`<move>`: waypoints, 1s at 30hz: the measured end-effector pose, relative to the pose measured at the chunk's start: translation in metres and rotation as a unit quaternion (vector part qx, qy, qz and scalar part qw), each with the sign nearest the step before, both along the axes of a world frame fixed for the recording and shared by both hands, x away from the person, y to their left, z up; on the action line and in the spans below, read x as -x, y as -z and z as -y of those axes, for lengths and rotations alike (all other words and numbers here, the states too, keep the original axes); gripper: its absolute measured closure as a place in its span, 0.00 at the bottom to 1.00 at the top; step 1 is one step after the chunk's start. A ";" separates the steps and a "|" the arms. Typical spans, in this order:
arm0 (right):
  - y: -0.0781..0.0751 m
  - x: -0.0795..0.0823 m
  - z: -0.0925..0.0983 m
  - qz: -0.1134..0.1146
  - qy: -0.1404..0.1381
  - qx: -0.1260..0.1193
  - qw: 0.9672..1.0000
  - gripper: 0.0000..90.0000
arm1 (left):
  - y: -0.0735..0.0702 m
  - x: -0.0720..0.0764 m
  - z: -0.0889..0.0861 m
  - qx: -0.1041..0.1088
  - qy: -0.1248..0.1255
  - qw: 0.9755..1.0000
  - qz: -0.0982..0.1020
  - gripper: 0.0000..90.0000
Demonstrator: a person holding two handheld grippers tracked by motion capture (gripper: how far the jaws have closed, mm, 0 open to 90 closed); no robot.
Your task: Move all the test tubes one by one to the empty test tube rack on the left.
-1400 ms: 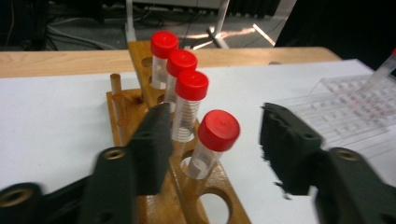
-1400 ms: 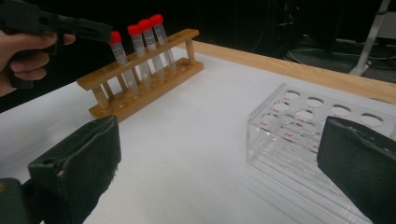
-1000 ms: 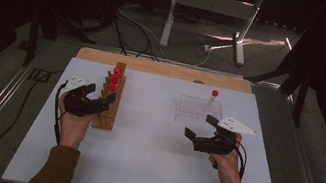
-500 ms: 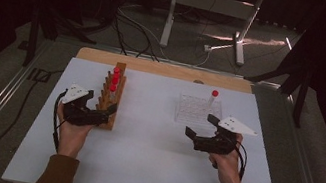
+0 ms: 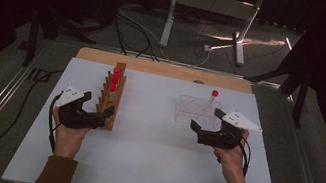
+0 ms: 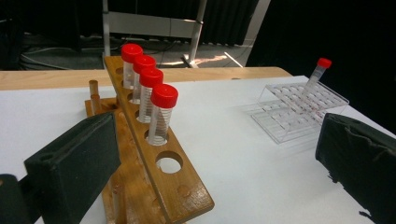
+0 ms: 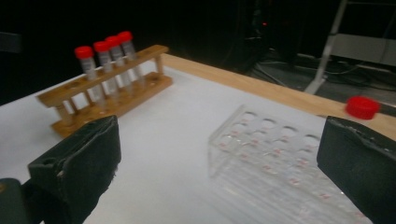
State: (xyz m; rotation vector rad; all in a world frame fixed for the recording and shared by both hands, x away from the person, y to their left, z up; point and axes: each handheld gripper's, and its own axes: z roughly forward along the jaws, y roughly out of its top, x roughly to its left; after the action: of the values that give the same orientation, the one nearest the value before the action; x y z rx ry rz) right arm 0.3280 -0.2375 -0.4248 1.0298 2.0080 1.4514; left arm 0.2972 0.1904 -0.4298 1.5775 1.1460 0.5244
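Four red-capped tubes (image 5: 115, 79) stand in the far holes of the wooden rack (image 5: 111, 105) on the left of the white tabletop (image 5: 147, 170), and one more red-capped tube (image 5: 212, 100) stands in the clear plastic rack (image 5: 194, 111) on the right, at its far right corner. Judged from how things lie, the work looks like moving tubes from the wooden rack to the clear one: one tube is across, four are left, so it is at an early stage. The left gripper view shows one bare hole on the near side of the nearest tube (image 6: 161, 114), with the top rail running on toward the near end. The left claw (image 5: 105, 114) sits just beside the near end of the wooden rack; its jaws have just been opening and now stand as wide as they go, with nothing pressed between them. The right claw (image 5: 201, 127) hovers near the clear rack's near edge, jaws spread wide and holding nothing. Counted: five tubes, two racks, two claws.
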 end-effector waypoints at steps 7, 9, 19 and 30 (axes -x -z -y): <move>-0.009 -0.015 0.008 0.008 0.024 0.010 1.000 0.00 | 0.001 0.002 -0.005 0.006 -0.009 1.000 0.002 0.01; -0.012 -0.020 0.010 0.009 0.036 0.010 0.999 0.00 | 0.000 0.002 -0.006 0.008 -0.010 1.000 0.003 0.01; -0.007 -0.052 0.023 -0.004 0.098 0.008 0.995 0.00 | 0.000 0.001 -0.003 0.005 -0.007 1.000 0.000 0.01; 0.006 -0.075 0.021 -0.020 0.120 0.028 0.992 0.03 | 0.001 0.002 -0.005 0.011 -0.011 1.000 -0.004 0.01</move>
State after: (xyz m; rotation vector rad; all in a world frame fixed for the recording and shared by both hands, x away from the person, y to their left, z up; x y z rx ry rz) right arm 0.4027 -0.2590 -0.4312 1.2374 1.8664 1.2513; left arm 0.2954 0.1953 -0.4309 1.5504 1.1730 0.5195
